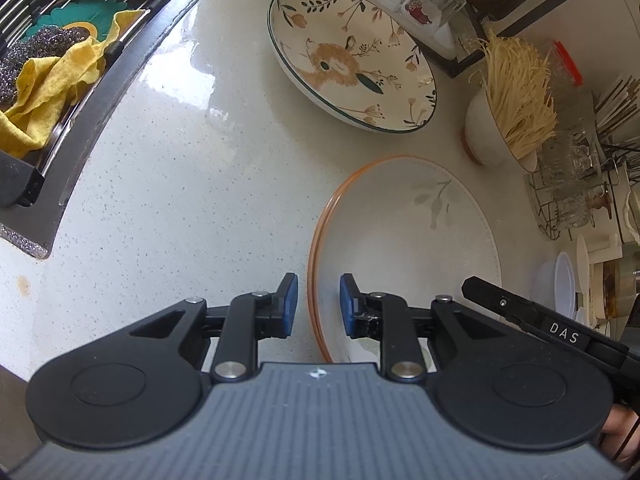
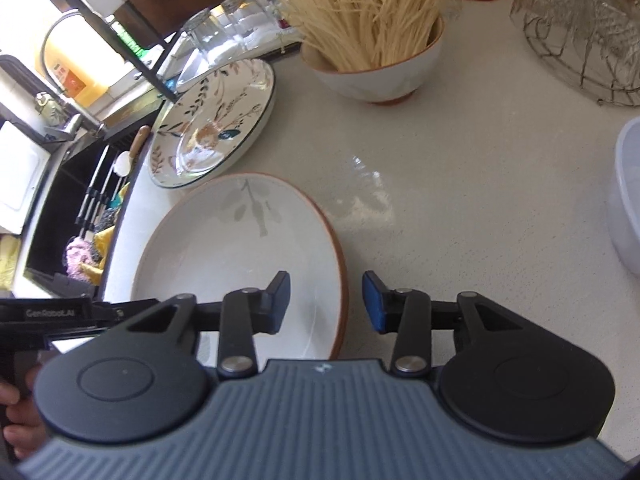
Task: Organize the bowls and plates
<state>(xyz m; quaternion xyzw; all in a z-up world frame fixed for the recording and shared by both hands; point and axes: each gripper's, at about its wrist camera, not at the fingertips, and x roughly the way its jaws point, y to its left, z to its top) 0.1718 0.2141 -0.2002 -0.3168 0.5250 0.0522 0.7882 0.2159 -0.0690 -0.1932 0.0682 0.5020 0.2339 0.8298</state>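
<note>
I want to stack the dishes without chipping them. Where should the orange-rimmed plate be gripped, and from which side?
Grip the orange-rimmed plate at its raised rim, probably from the near edges. Both the left gripper and the right gripper are open astride opposite rim sections. The plate lies flat on the countertop, so only the thin upturned edge offers a pinch.

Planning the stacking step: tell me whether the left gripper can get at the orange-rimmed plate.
Probably yes: the left gripper is open, its jaws straddling the orange-rimmed plate's near rim, with nothing between.
</note>
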